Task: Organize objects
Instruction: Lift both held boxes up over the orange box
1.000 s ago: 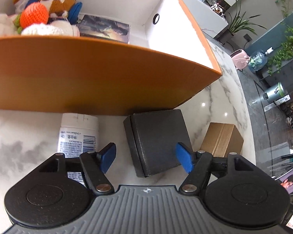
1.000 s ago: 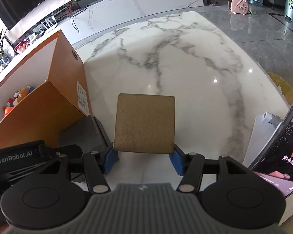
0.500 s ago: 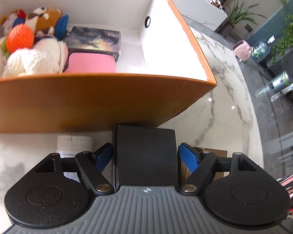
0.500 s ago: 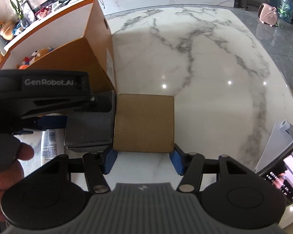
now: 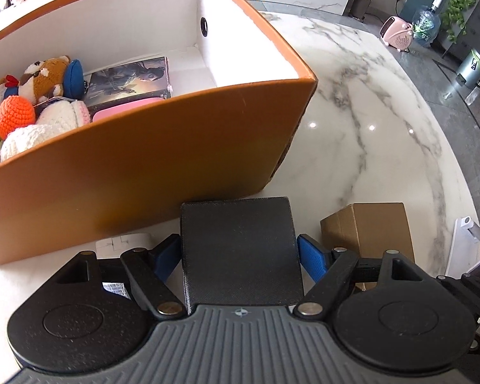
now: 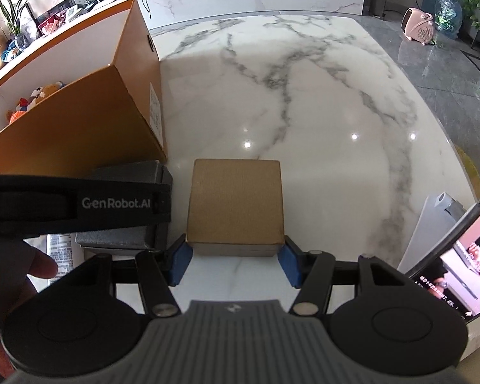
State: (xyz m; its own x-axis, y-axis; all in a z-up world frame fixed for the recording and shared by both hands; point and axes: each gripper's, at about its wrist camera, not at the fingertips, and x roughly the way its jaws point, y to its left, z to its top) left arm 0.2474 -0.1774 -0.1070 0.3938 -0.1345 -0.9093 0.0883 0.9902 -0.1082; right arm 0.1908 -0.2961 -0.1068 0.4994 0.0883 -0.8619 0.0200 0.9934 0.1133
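My left gripper (image 5: pixel 239 256) is shut on a black box (image 5: pixel 240 249) and holds it just in front of the orange storage box (image 5: pixel 163 153). The black box also shows in the right wrist view (image 6: pixel 128 176), partly behind the left gripper's body. My right gripper (image 6: pixel 235 264) is shut on a brown cardboard box (image 6: pixel 235 201), which also shows in the left wrist view (image 5: pixel 371 230). Inside the orange box lie plush toys (image 5: pixel 32 102), a dark picture box (image 5: pixel 131 78) and a pink item (image 5: pixel 124 110).
A white bottle with a barcode label (image 5: pixel 121 243) lies on the marble table (image 6: pixel 304 96) under the left gripper. A phone with a lit screen (image 6: pixel 457 265) and a white stand (image 6: pixel 432 217) are at the table's right edge. A pink heater (image 6: pixel 420 25) stands on the floor.
My left gripper closed on the black box, lifted it and turned right, so the orange box sits further left. My right gripper held the brown box throughout and rose a little.
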